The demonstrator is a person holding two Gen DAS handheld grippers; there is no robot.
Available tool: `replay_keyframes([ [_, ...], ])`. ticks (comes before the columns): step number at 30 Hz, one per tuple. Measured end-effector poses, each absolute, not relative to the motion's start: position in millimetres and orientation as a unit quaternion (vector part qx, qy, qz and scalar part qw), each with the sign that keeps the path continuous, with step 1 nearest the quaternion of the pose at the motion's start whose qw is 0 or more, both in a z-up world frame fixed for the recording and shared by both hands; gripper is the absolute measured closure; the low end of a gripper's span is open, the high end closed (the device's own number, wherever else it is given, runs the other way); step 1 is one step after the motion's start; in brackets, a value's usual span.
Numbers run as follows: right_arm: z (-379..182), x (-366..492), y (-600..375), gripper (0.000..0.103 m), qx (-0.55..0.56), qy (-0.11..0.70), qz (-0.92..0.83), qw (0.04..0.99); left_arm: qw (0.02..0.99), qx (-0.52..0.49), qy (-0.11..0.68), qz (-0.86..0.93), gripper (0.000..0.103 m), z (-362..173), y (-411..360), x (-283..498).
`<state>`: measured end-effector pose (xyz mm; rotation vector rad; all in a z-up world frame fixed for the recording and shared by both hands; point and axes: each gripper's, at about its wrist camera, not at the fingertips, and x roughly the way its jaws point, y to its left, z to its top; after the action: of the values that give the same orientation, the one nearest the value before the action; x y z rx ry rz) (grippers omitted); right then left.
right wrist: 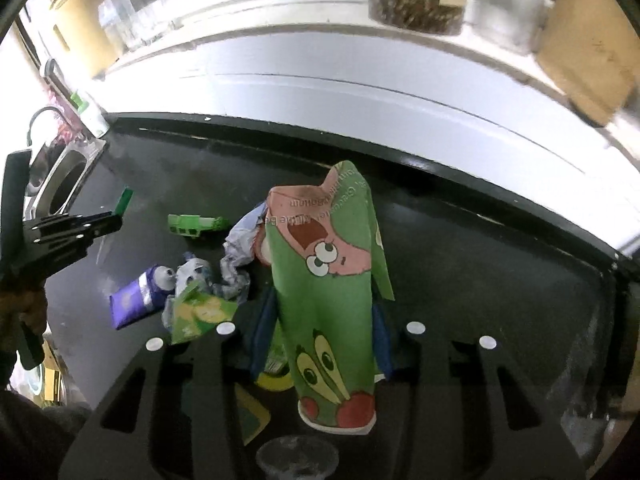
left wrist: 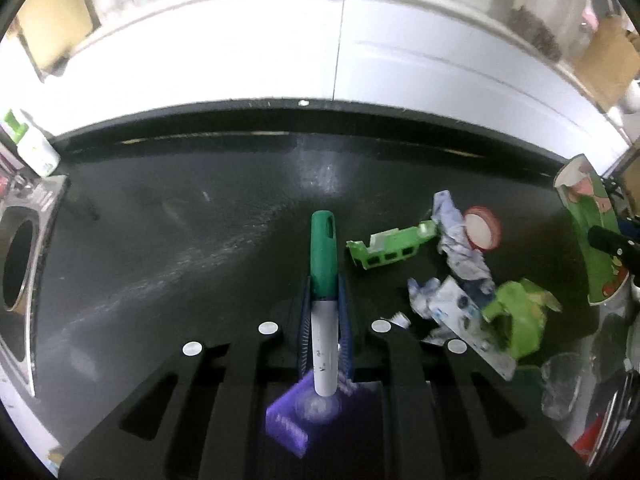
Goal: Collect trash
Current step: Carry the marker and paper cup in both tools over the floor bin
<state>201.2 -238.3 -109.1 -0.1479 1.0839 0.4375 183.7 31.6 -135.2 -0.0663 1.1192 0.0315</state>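
With the left gripper clamped on the green-capped marker and the right gripper clamped on the crushed paper cup, both above the dark surface, keep both grips firm, since the remaining litter lies at three o'clock.

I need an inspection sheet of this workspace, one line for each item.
Surface: dark countertop, smeared.
Job's things: green-capped marker in left gripper; crushed cartoon cup in right gripper.
Clutter: green carton piece, crumpled paper, red-rimmed lid, purple wrapper.
Grippers: both shut on trash.
Cables: nothing seen.
Surroundings: steel sink at left, white wall behind.
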Motion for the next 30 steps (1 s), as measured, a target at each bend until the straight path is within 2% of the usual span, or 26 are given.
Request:
replay_keyframes([
  [4, -92, 175, -234, 0.061, -0.075, 0.503, 0.199, 0.838, 0.852, -0.027, 0.523, 0.017, 0.090, -112, 20, 151],
  [17, -65, 94, -207, 0.061, -0.086, 0.483, 0.225, 0.842, 0.855, -0.021, 0.517, 0.022, 0.090, -97, 9, 71],
  [30, -43, 51, -143, 0.061, -0.114, 0.458, 0.281, 0.836, 0.862, -0.044, 0.499, 0.072, 0.090, -76, 54, 10],
])
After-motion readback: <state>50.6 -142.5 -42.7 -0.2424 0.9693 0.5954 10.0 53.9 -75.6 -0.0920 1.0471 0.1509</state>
